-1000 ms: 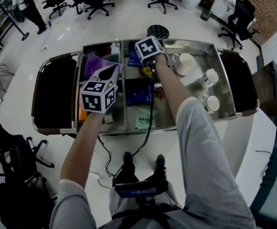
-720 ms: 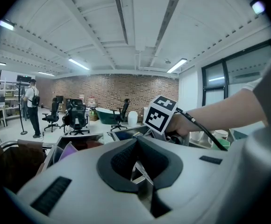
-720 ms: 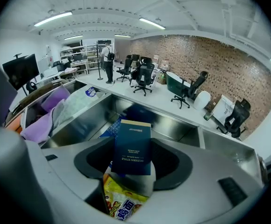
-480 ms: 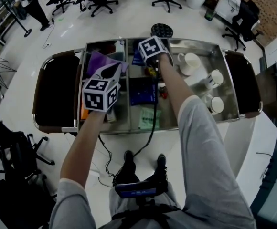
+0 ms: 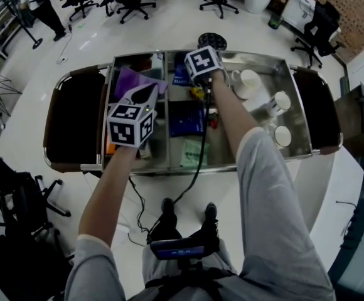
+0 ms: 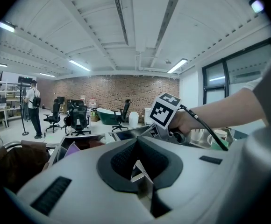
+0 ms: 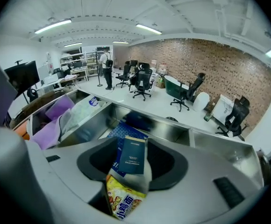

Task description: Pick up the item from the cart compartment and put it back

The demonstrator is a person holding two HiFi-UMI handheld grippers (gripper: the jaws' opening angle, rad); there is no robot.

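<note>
The steel cart [image 5: 263, 56] has several compartments. My right gripper [image 7: 131, 164] reaches down into the far end of the middle compartment, under its marker cube [image 5: 201, 64]. Its jaws have just been closing. A small dark blue box [image 7: 132, 154] fills the gap between the pads. A yellow snack packet [image 7: 122, 200] shows lower in the same gap; I cannot tell whether it is gripped too. It also shows below the hand as a yellow snack packet [image 5: 198, 93]. My left gripper [image 5: 147, 93] hovers over the left compartment, shut and empty [image 6: 136, 168].
A purple bag [image 5: 132, 80] lies in the left compartment. A dark blue book [image 5: 185, 119] and a green packet [image 5: 193, 153] lie in the middle one. White mugs [image 5: 245, 83] stand in the right one. Office chairs and a person [image 5: 32, 2] are beyond the cart.
</note>
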